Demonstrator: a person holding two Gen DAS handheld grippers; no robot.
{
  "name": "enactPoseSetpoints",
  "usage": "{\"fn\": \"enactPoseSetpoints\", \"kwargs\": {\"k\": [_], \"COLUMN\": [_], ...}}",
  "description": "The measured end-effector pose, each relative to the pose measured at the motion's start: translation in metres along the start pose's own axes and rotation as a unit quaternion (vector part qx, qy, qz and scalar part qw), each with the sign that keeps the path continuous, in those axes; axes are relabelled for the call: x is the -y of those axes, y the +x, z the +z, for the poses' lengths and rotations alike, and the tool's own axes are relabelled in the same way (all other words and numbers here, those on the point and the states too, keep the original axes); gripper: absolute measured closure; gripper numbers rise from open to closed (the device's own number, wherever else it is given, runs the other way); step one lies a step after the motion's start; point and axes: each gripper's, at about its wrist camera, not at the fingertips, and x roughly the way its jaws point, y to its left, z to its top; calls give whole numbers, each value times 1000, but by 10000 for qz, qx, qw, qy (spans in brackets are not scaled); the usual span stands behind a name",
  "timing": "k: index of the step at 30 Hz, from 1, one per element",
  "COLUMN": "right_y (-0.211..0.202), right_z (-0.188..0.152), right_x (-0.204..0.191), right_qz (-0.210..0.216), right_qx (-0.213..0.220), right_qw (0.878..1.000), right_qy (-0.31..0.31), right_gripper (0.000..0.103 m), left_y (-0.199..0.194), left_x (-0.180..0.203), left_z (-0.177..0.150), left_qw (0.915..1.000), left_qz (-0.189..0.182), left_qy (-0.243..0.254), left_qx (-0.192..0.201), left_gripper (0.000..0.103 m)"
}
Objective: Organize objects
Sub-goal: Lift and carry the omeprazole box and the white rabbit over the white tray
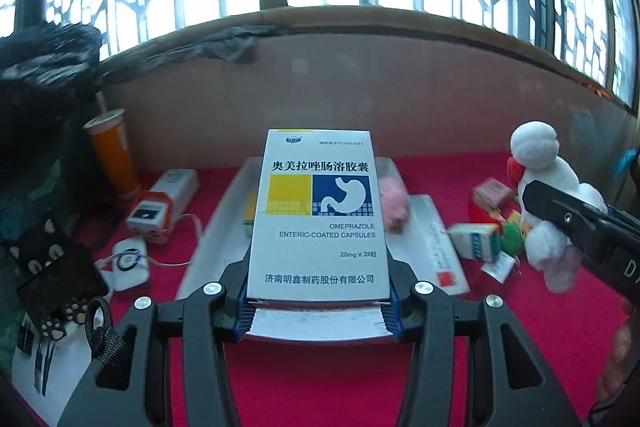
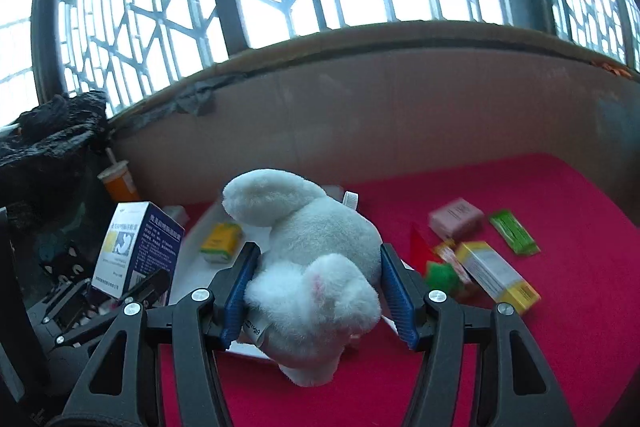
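Left gripper (image 1: pixel 318 301): fingers partway apart, blue pads clamped on both long sides of the omeprazole box (image 1: pixel 320 215). The box is held off the red tabletop (image 1: pixel 320 379), printed face up to the camera, over the white tray (image 1: pixel 224 219).

Right gripper (image 2: pixel 320 291): fingers wider apart, pads pressed into the flanks of the white plush toy (image 2: pixel 316 259). The toy bulges out above and below the pads, its sewn tag sticking out at the lower left. It hangs over the near edge of the tray.

Only the left view shows:
- a pink plush (image 1: pixel 394 207) at the tray's right edge, blurred
- a long flat white pack (image 1: pixel 438 247) just right of the tray
- a white-and-orange box (image 1: pixel 162 205) and a small white device (image 1: pixel 128 263) with a cable, left of the tray
- a small white-and-blue carton (image 1: pixel 476 241) beside the toy

Only the right view shows:
- a green packet (image 2: pixel 514 231) and a pink box (image 2: pixel 456 219) well to the right on the tabletop
- a long white-and-yellow box (image 2: pixel 496 277) lying near the right fingers
- a green fuzzy bit (image 2: pixel 442 277) beside that box

Both views show a small yellow box (image 2: pixel 222 241) lying in the tray and an orange cup (image 1: pixel 110 155) with a straw at the back left. Each gripper also appears in the other's view, at the frame edge.
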Motion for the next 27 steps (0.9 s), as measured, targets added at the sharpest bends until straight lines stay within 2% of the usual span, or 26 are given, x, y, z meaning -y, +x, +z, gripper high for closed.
{"fn": "enactPoseSetpoints", "kwargs": {"k": [8,14,17,22,27], "right_y": [-39,-45,-52,-73,-68], "right_z": [22,8,10,22,16], "right_x": [65,111,132,145,141], "right_qz": [-200,-492,-561,-715,-852], "right_qx": [538,517,585,949,854], "right_qw": [9968,9925,9883,9831,9834], "right_qy": [556,988,1295,1392,1358], "right_gripper": [38,38,38,38,38], "left_y": [-7,2,0,-15,-7], "left_x": [66,118,141,164,163], "left_z": [28,16,22,38,28], "left_qw": [9976,9931,9889,9842,9842], "left_qz": [-261,-478,-565,-774,-929], "left_qy": [561,1068,1364,1537,1487], "left_qx": [302,115,166,416,231], "left_gripper": [54,54,54,54,54]}}
